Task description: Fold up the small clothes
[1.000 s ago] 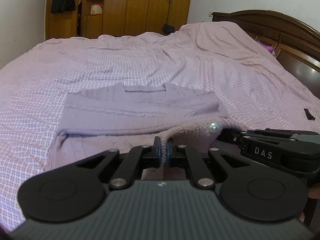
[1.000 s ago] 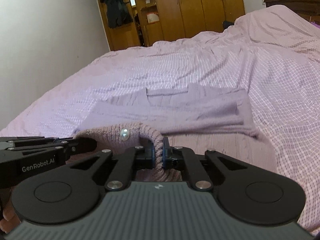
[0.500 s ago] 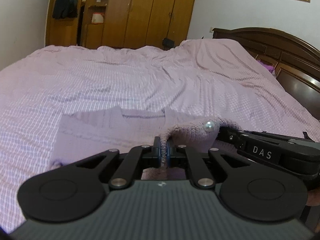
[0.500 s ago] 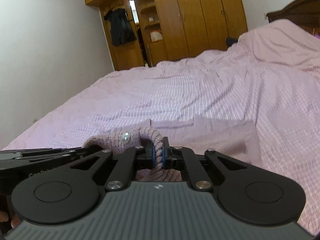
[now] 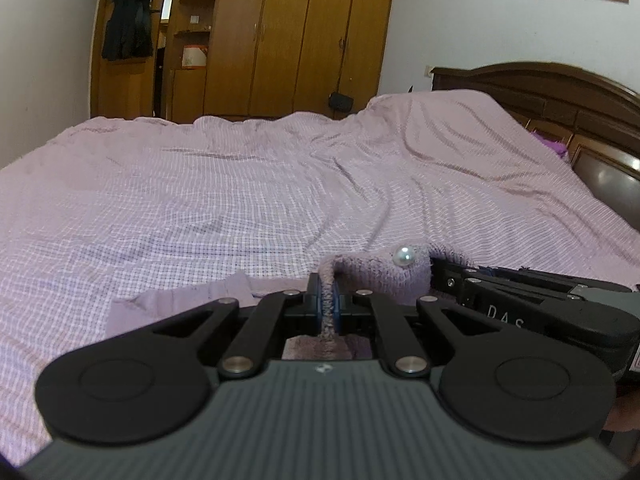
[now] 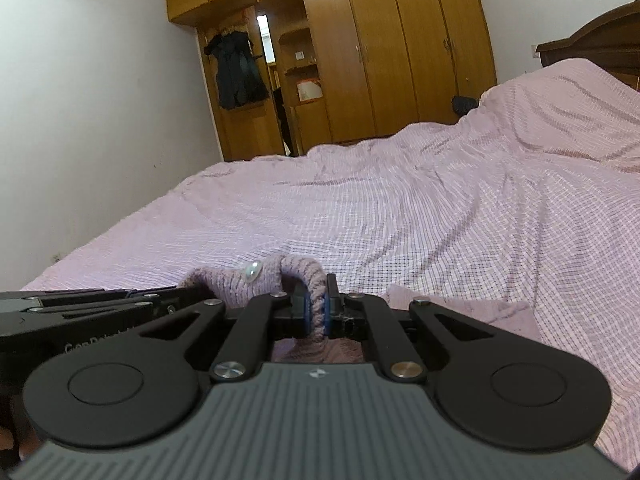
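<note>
A small lilac knit cardigan (image 5: 376,276) with a pearl button (image 5: 403,256) lies on the bed; its near hem is lifted. My left gripper (image 5: 328,300) is shut on the hem's left part. My right gripper (image 6: 316,308) is shut on the hem (image 6: 304,276) further right, and its pearl button (image 6: 253,271) shows beside it. The two grippers are close side by side; the right one (image 5: 520,304) shows in the left wrist view, the left one (image 6: 100,308) in the right wrist view. Most of the cardigan is hidden below the grippers; only far corners (image 5: 180,300) (image 6: 460,308) show.
The bed has a lilac checked cover (image 5: 280,192) stretching far ahead. A dark wooden headboard (image 5: 560,96) is at the right. Wooden wardrobes (image 6: 400,52) and a hanging dark coat (image 6: 236,72) stand beyond the bed's far side.
Both grippers have carried the hem up and forward over the cardigan. The flat garment has slid down out of view beneath the grippers, and more of the room shows.
</note>
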Demonstrator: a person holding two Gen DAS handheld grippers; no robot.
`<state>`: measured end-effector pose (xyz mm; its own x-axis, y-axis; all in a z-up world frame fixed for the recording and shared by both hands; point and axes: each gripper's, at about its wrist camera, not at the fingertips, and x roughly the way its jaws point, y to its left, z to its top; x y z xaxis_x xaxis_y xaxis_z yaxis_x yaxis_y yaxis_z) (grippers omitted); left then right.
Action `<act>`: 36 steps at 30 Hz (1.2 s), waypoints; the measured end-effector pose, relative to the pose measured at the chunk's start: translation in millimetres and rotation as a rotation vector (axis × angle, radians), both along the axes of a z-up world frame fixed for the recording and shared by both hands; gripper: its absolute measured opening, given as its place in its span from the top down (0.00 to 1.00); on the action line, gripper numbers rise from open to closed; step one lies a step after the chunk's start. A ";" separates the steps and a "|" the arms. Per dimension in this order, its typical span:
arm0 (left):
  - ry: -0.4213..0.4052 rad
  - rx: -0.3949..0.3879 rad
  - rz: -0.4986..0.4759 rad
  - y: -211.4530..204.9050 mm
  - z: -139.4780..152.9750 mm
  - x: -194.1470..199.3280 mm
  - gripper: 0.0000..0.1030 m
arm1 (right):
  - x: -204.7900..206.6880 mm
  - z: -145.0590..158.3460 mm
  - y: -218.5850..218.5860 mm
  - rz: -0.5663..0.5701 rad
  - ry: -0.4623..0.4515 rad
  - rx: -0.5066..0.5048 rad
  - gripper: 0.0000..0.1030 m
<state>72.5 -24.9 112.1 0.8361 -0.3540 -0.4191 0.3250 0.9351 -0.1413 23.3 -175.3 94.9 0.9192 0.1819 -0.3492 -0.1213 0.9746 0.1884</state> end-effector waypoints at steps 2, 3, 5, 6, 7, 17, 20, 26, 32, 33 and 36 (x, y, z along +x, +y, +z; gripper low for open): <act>0.023 0.006 -0.007 -1.8 -10.2 15.5 0.93 | 18.5 -7.9 -0.5 -0.004 0.020 -0.008 0.95; 0.038 0.010 -0.011 -3.2 -16.0 22.5 0.93 | 26.0 -12.7 0.1 -0.004 0.034 -0.011 0.95; 0.080 0.003 -0.016 -3.8 -28.0 32.0 0.93 | 37.9 -22.9 -1.7 -0.008 0.067 0.002 0.95; 0.098 -0.005 -0.016 -3.8 -32.7 34.1 0.93 | 39.6 -27.2 -2.9 -0.008 0.080 0.013 0.95; 0.111 -0.014 -0.019 -2.0 -37.0 33.9 0.93 | 39.7 -30.8 -5.3 -0.007 0.087 0.021 0.95; 0.212 -0.034 -0.030 3.7 -52.1 29.2 0.84 | 54.1 -55.9 -4.6 0.008 0.179 -0.005 0.89; 0.242 -0.052 -0.029 11.9 -54.2 17.7 0.61 | 45.3 -60.1 -4.3 -0.004 0.202 -0.030 0.66; 0.263 -0.038 -0.033 23.5 -55.6 -17.8 0.50 | -3.2 -61.2 -17.3 0.008 0.200 -0.058 0.46; 0.304 -0.038 -0.045 21.7 -61.7 -54.4 0.50 | -57.2 -67.3 -17.3 0.049 0.247 -0.113 0.46; 0.311 -0.034 -0.052 19.4 -63.3 -58.6 0.50 | -64.1 -69.3 -15.6 0.057 0.256 -0.126 0.46; 0.322 0.006 -0.078 9.5 -70.2 -69.2 0.50 | -84.7 -77.1 -8.3 0.084 0.279 -0.159 0.45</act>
